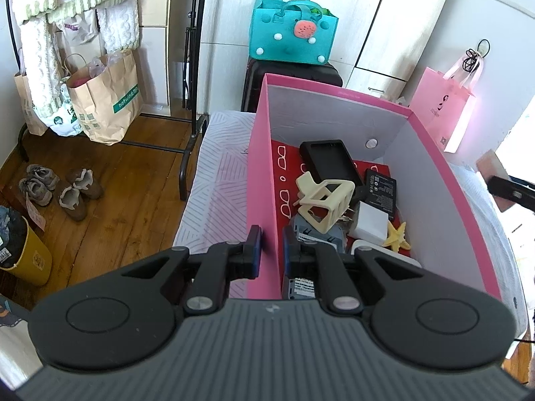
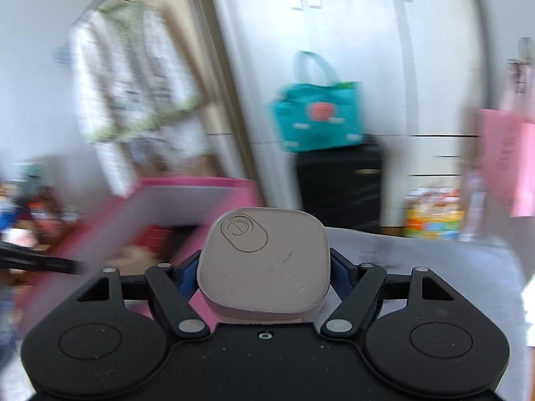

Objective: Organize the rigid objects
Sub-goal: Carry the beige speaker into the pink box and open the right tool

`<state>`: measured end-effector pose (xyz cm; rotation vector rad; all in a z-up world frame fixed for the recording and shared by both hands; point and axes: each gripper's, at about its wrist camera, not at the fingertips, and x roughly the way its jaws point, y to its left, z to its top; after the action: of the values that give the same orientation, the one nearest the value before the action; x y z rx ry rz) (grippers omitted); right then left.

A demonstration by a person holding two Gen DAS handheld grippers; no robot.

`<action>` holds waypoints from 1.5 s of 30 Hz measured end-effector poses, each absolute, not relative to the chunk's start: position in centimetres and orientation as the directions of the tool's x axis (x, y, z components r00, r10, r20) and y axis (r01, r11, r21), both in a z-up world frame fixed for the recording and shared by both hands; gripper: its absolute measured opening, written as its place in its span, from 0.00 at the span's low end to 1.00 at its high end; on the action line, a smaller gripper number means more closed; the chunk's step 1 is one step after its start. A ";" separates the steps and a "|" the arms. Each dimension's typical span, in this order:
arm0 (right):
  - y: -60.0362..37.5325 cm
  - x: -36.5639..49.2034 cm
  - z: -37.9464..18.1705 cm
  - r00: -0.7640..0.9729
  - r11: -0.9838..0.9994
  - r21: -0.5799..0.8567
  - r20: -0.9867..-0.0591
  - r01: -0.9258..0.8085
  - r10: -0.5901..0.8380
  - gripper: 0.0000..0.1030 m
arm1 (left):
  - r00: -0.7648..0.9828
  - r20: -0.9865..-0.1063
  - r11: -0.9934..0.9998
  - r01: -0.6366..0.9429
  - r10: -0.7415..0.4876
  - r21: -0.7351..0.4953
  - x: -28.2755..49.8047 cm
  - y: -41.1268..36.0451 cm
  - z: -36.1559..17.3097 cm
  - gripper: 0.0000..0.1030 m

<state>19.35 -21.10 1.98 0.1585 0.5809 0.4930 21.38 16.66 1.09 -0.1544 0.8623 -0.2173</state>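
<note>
A pink box (image 1: 334, 95) with white inner walls stands on the bed. My left gripper (image 1: 271, 250) is shut on the box's near left wall, one finger outside and one inside. In the box lie a black case (image 1: 329, 163), a cream hair claw (image 1: 326, 200), a black battery (image 1: 381, 190), a white charger (image 1: 371, 222) and a yellow starfish (image 1: 396, 235) on a red cloth (image 1: 284, 173). My right gripper (image 2: 264, 267) is shut on a grey rounded square device (image 2: 264, 260), held up to the right of the blurred pink box (image 2: 187, 197). Part of that gripper (image 1: 511, 192) shows at the right edge of the left wrist view.
A teal bag (image 1: 292, 33) sits on a black suitcase (image 1: 294, 73) behind the box. A pink gift bag (image 1: 444, 110) hangs at the right. Left of the striped bed sheet (image 1: 217, 183) are a clothes rack, paper bags (image 1: 107, 100), shoes (image 1: 63, 190) and a yellow bin (image 1: 26, 257).
</note>
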 end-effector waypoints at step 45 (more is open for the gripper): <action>-20.4 18.5 4.5 0.679 0.863 0.158 -0.556 -0.480 0.479 0.74 | 0.622 -0.748 0.972 0.109 -0.231 -0.209 21.7 16.4 1.1 0.10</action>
<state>18.49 -20.44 4.50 -0.0013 0.6245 0.5389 21.71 16.45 1.14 -0.1482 0.8790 -0.1960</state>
